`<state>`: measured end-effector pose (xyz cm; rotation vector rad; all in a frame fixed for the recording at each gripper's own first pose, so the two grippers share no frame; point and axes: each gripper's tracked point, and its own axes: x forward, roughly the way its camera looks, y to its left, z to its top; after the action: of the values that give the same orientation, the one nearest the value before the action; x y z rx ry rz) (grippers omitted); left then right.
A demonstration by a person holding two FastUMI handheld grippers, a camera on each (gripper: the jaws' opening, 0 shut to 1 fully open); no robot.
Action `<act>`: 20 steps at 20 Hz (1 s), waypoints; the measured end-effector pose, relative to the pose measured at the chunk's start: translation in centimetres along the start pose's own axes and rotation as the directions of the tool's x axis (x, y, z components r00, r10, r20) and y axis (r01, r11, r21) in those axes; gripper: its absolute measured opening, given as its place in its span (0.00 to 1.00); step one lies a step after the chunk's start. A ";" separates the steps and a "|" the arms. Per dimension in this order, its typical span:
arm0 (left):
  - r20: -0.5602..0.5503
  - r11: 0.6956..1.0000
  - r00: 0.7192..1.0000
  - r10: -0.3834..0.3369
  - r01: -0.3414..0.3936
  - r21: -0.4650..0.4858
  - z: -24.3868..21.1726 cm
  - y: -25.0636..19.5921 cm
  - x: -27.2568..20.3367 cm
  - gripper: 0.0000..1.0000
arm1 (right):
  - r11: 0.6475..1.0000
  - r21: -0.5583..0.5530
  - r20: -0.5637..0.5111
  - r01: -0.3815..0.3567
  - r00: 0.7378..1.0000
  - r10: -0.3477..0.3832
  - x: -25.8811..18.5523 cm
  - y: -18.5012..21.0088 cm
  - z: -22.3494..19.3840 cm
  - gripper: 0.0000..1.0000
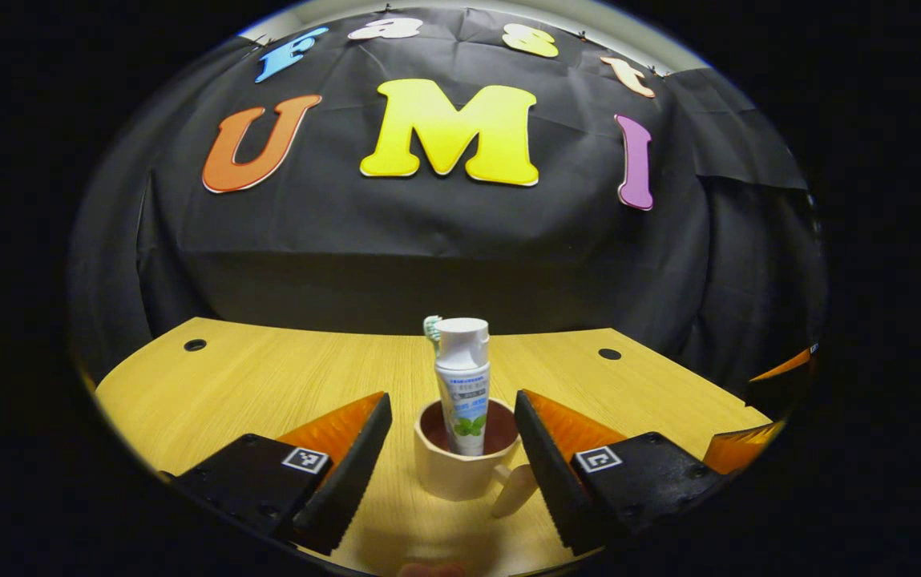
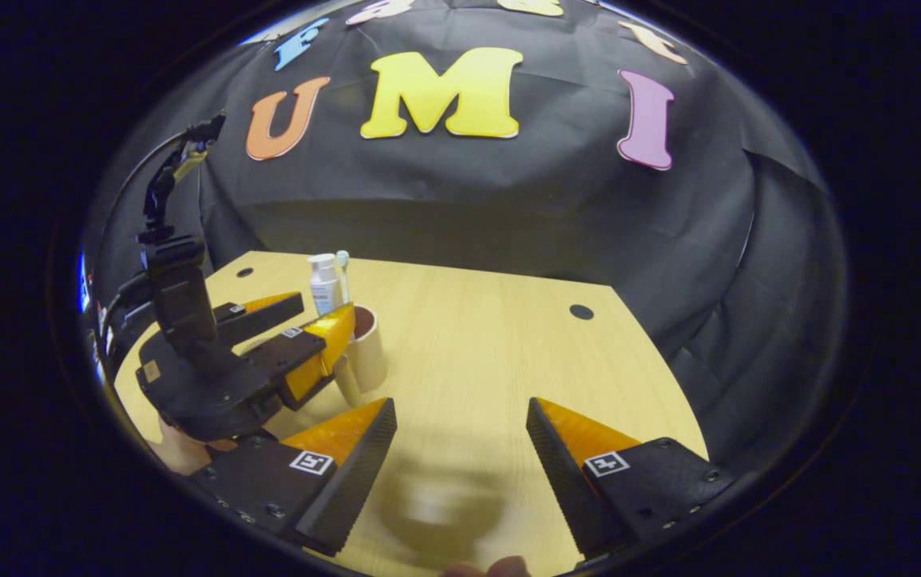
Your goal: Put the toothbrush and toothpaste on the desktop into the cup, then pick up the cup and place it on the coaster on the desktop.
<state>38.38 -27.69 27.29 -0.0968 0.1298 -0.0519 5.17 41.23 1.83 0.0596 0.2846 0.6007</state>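
A beige cup (image 1: 460,473) with a dark red inside stands on the wooden desktop (image 1: 284,377), its handle (image 1: 515,490) turned toward the camera. A white toothpaste tube (image 1: 462,385) stands upright in it, and a toothbrush head (image 1: 432,327) peeks out behind the cap. My left gripper (image 1: 452,399) is open, one finger on each side of the cup with a gap on both sides. The right gripper view shows the same cup (image 2: 368,349), the toothpaste (image 2: 322,282) and the toothbrush (image 2: 342,260) at the left. My right gripper (image 2: 460,405) is open over bare desk with nothing between its fingers.
A blurred dark round patch (image 2: 436,505) lies on the desk close below the right gripper; I cannot tell what it is. Cable holes (image 1: 195,344) (image 1: 609,353) mark the far corners. A hand (image 2: 179,449) holds the left gripper. The black cloth wall rises just behind the desk's far edge.
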 end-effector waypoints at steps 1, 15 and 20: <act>-0.004 1.000 1.000 0.012 -0.012 -0.017 0.3 0.4 -0.5 1.00 | 1.000 0.000 0.002 -0.005 1.000 0.005 0.0 0.2 0.2 0.96; 0.037 0.983 0.983 0.182 -0.181 -0.040 8.5 10.9 -11.2 0.99 | 0.993 -0.085 -0.017 -0.082 0.997 0.081 0.3 6.4 6.9 0.96; 0.053 0.969 0.971 0.234 -0.229 -0.089 11.2 14.4 -14.5 1.00 | 0.986 -0.102 -0.170 -0.131 0.979 0.113 2.2 9.3 7.9 0.96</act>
<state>26.15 -11.45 38.75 -0.1646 0.0799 0.1901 4.00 50.35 10.11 -0.0824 0.4080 0.7448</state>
